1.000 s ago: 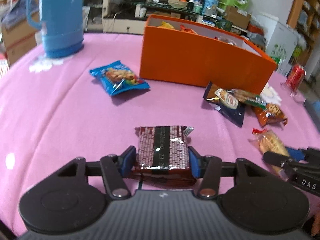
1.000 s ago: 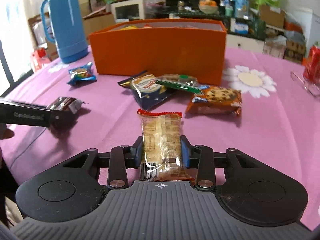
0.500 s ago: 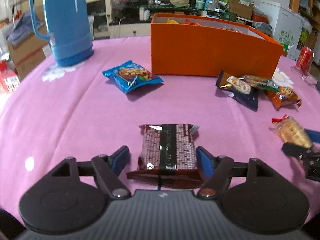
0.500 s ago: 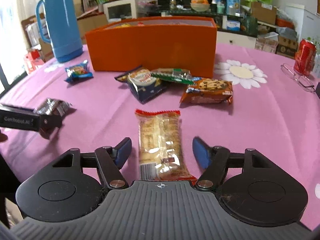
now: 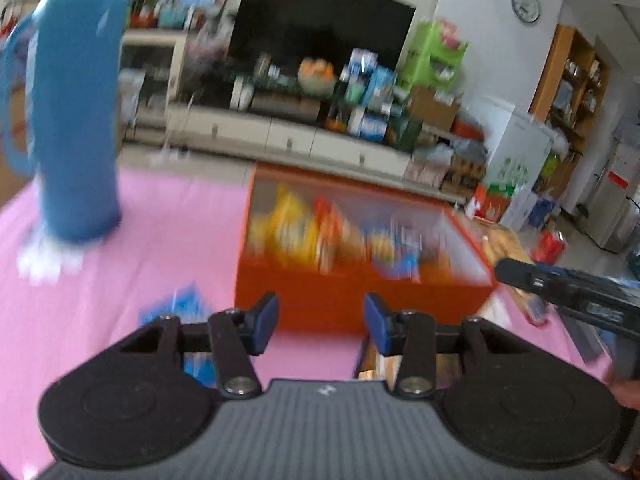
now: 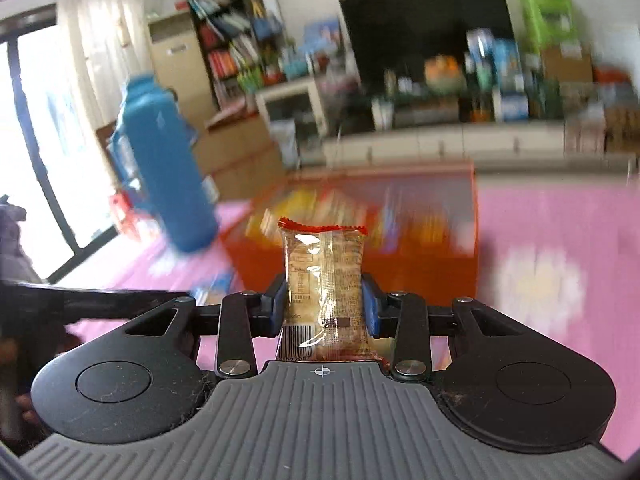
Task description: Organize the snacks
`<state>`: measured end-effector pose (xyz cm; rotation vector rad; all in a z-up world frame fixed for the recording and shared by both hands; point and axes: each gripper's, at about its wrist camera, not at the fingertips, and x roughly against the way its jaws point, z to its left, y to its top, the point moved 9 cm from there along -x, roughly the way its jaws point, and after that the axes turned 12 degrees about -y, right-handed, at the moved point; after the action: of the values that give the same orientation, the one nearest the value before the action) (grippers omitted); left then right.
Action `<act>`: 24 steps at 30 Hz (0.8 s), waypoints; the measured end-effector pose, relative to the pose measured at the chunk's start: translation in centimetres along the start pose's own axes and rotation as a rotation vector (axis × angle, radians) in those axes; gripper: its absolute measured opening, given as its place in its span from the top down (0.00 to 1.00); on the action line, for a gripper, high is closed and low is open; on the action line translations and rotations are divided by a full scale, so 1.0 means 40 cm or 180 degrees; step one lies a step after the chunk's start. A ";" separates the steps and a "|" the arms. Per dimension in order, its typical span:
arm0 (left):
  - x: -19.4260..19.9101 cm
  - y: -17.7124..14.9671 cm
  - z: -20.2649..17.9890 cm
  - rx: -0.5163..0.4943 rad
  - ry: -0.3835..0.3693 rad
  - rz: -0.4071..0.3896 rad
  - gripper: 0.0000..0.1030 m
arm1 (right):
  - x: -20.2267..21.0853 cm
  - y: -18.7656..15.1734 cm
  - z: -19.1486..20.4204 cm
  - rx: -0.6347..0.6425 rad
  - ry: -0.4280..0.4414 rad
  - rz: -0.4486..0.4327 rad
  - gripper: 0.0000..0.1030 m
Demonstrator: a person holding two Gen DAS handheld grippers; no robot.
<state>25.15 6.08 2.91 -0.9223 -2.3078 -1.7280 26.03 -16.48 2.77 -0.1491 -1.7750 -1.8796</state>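
Observation:
An orange box [image 5: 360,296] with several snack packs inside stands on the pink table; it also shows in the right wrist view [image 6: 420,256], blurred. My left gripper [image 5: 320,324] is open and empty, raised in front of the box. My right gripper [image 6: 324,308] is shut on a clear cracker pack with a red top edge [image 6: 324,280], held upright above the table before the box. In the left wrist view the right gripper [image 5: 516,270] reaches in from the right with the cracker pack [image 5: 504,244] near the box's right end.
A tall blue thermos [image 5: 76,120] stands at the back left of the table, also in the right wrist view [image 6: 164,168]. A blue snack pack [image 5: 180,308] lies left of the box. A white flower mat [image 6: 540,280] lies to the right.
Both grippers have risen from the table toward the box. The right gripper has shut on the cracker pack and lifted it. The left gripper has left the dark brown pack, which is out of view.

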 end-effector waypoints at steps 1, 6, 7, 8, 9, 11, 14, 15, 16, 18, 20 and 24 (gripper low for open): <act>-0.022 0.035 0.000 -0.0048 0.0033 -0.0033 0.57 | -0.034 0.042 -0.008 0.0078 -0.0067 -0.0086 0.82; -0.025 0.047 -0.022 -0.0269 -0.0040 0.0016 0.19 | -0.135 0.120 -0.026 0.0203 -0.0224 -0.0226 0.82; -0.014 0.014 -0.021 -0.0318 0.0040 0.0067 0.16 | -0.122 0.103 -0.020 0.0205 -0.0173 -0.0220 0.82; -0.003 -0.025 -0.019 -0.0382 0.0117 0.0151 0.14 | -0.110 0.073 -0.015 0.0216 -0.0145 -0.0167 0.82; 0.010 -0.068 -0.016 -0.0442 0.0177 0.0243 0.14 | -0.098 0.042 -0.007 0.0224 -0.0107 -0.0100 0.82; 0.036 -0.161 -0.005 -0.0496 0.0244 0.0457 0.12 | -0.061 -0.023 0.001 0.0211 -0.0033 0.0050 0.82; 0.065 -0.284 0.018 -0.0370 0.0291 0.0754 0.11 | 0.002 -0.138 0.002 0.0184 -0.0035 0.0286 0.81; 0.070 -0.312 0.026 -0.0333 0.0323 0.0810 0.11 | 0.020 -0.181 -0.007 0.0158 -0.0114 0.0354 0.81; 0.073 -0.325 0.031 -0.0318 0.0356 0.0824 0.11 | 0.031 -0.216 -0.017 0.0098 -0.0169 0.0421 0.81; 0.067 -0.337 0.042 -0.0281 0.0390 0.0831 0.11 | 0.038 -0.272 -0.045 -0.0118 -0.0218 0.0566 0.81; 0.054 -0.352 0.042 -0.0208 0.0341 0.0881 0.11 | 0.037 -0.304 -0.066 -0.0254 -0.0275 0.0655 0.81; 0.039 -0.374 0.037 -0.0248 0.0489 0.0909 0.11 | 0.024 -0.330 -0.074 -0.0146 -0.0360 0.0732 0.80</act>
<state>16.37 5.58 -9.39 -1.0342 -1.9199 -1.7108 20.07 -19.82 -8.93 -0.4647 -1.7072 -1.7764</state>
